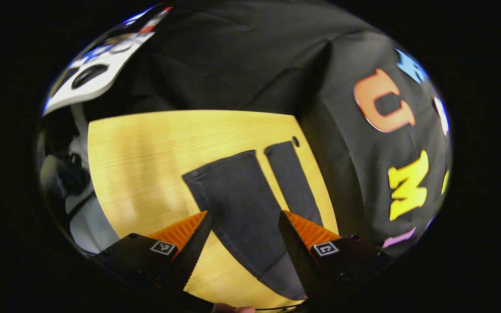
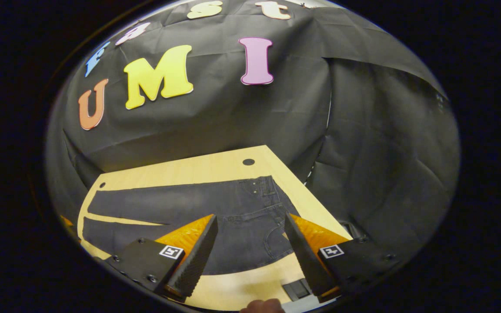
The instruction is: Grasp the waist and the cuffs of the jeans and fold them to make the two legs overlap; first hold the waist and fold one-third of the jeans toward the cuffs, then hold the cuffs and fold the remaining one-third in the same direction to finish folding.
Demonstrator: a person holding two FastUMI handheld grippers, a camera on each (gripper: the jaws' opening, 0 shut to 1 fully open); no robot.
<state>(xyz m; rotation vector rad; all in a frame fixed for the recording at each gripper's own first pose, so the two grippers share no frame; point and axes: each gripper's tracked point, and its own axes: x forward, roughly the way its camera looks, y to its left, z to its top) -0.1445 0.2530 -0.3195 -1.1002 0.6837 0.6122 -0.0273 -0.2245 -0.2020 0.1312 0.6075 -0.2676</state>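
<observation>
1. Flat on the wooden table (image 2: 198,169) lie the dark jeans (image 2: 198,213), unfolded, both legs stretched out side by side with a thin strip of tabletop between them.
2. Seen in the right gripper view, the waist with its pockets sits at the right, near the table's right edge, and the legs run off to the left.
3. Seen in the left gripper view, the jeans (image 1: 242,208) show their two cuffs at the far end, the right one close to a small round hole (image 1: 295,141) in the table.
4. The left gripper (image 1: 244,241) hangs above the nearer leg, its claw spread wide, holding nothing.
5. The right gripper (image 2: 250,248) hovers over the seat area, likewise wide apart and empty.
6. A fingertip (image 2: 263,305) shows at the bottom edge of the right gripper view.
</observation>
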